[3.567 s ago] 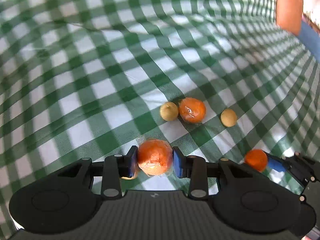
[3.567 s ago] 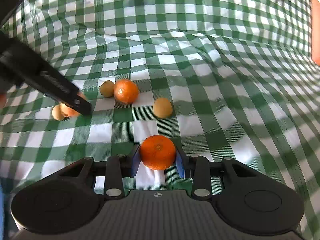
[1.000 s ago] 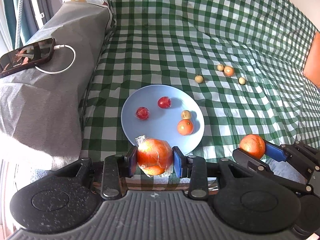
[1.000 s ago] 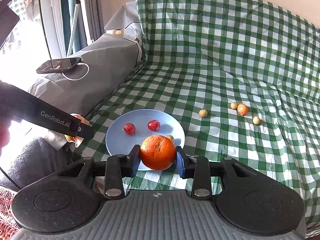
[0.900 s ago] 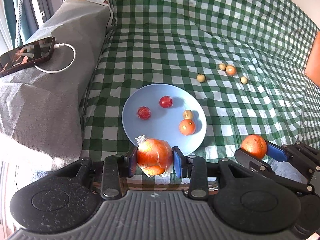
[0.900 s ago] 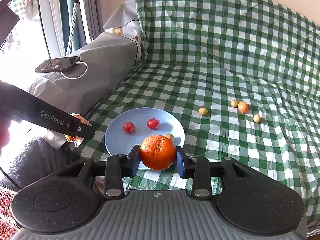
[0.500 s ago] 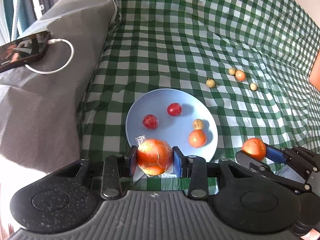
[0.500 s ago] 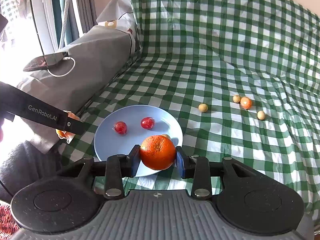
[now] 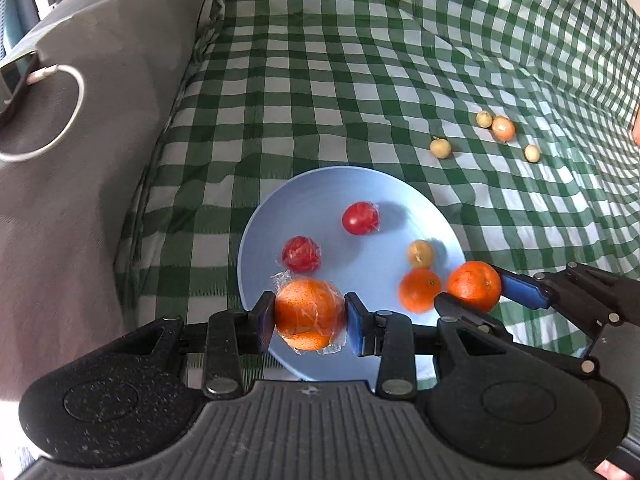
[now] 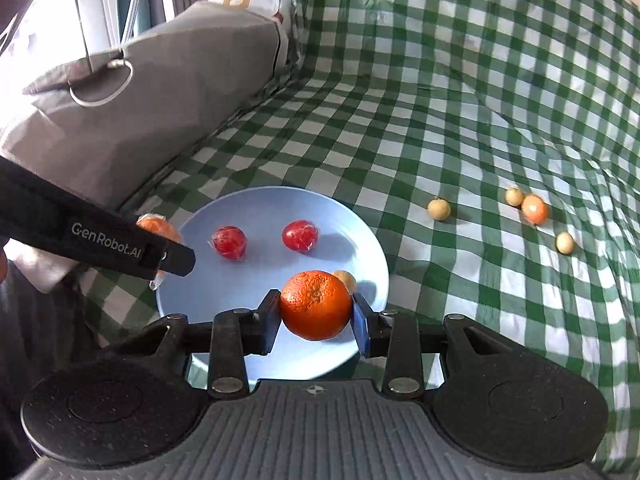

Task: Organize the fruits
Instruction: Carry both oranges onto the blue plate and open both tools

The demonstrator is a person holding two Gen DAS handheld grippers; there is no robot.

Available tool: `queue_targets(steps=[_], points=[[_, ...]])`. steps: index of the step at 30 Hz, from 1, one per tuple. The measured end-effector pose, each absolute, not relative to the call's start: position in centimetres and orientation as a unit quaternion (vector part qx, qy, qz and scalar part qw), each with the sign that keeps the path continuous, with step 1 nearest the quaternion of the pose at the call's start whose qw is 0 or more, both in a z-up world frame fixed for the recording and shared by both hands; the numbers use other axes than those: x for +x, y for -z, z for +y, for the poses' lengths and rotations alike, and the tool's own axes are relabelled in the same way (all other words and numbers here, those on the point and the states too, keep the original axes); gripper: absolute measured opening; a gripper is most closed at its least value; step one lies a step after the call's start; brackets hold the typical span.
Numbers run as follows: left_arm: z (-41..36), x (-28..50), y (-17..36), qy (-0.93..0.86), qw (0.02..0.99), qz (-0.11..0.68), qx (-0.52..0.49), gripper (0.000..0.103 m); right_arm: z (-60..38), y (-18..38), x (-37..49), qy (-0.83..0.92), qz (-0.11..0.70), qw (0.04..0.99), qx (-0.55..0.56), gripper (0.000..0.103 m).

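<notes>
Four fruits on blue plate. Left gripper clamped on wrapped orange, right gripper clamped on bare orange, both above plate's near rim. Four small fruits left on cloth beyond plate.

Each gripper is built of matte black plastic with a speckled finish. On the left gripper and the right gripper, two rounded lobes with circular insets are set beside a central ribbed panel. Silver screw heads are seen just ahead of that panel. Blue pads are fitted inside the fingers. White "GenRobot.AI" lettering is printed along one finger.
</notes>
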State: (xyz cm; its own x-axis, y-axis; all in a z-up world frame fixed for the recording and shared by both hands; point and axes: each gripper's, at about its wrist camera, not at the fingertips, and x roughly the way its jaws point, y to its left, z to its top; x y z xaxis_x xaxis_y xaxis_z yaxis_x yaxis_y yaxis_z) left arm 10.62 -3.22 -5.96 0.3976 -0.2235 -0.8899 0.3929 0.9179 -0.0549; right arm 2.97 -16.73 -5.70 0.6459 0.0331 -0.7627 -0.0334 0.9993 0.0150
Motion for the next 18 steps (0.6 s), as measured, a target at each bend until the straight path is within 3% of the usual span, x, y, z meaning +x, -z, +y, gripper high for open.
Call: queue_targets(steps=[10,11,12,13,14,15,17,18], points=[[-4.4,13.3,7.7,0.185,0.834,0.510,0.099,0.043,-16.3,7.6,6.5,-0.037,0.428,0.903,-0.026,0.039],[-4.5,13.3,7.6,0.187,0.837,0.504,0.103,0.058,-16.3,7.7,6.8,-0.041,0.430,0.902,-0.026,0.039],[-4.6,13.4,7.5,0.186,0.839,0.501,0.105,0.083,-16.3,7.7,7.1,-0.043,0.432,0.901,-0.024,0.040],[-4.5,13.3,7.1,0.183,0.843,0.494,0.104,0.092,-16.3,7.7,7.2,-0.042,0.432,0.901,-0.022,0.045],[-4.3,13.1,6.6,0.179,0.851,0.483,0.100,0.099,-16.3,7.5,7.2,-0.041,0.431,0.901,-0.020,0.055],[-4.2,12.8,6.1,0.179,0.857,0.474,0.097,0.101,-16.3,7.1,7.1,-0.040,0.428,0.903,-0.018,0.060],[-3.9,12.3,5.1,0.185,0.856,0.473,0.098,0.103,-16.5,6.3,6.4,-0.032,0.425,0.905,-0.014,0.079],[-3.7,11.9,4.5,0.184,0.855,0.474,0.100,0.103,-16.5,5.8,5.8,-0.029,0.425,0.905,-0.012,0.082]])
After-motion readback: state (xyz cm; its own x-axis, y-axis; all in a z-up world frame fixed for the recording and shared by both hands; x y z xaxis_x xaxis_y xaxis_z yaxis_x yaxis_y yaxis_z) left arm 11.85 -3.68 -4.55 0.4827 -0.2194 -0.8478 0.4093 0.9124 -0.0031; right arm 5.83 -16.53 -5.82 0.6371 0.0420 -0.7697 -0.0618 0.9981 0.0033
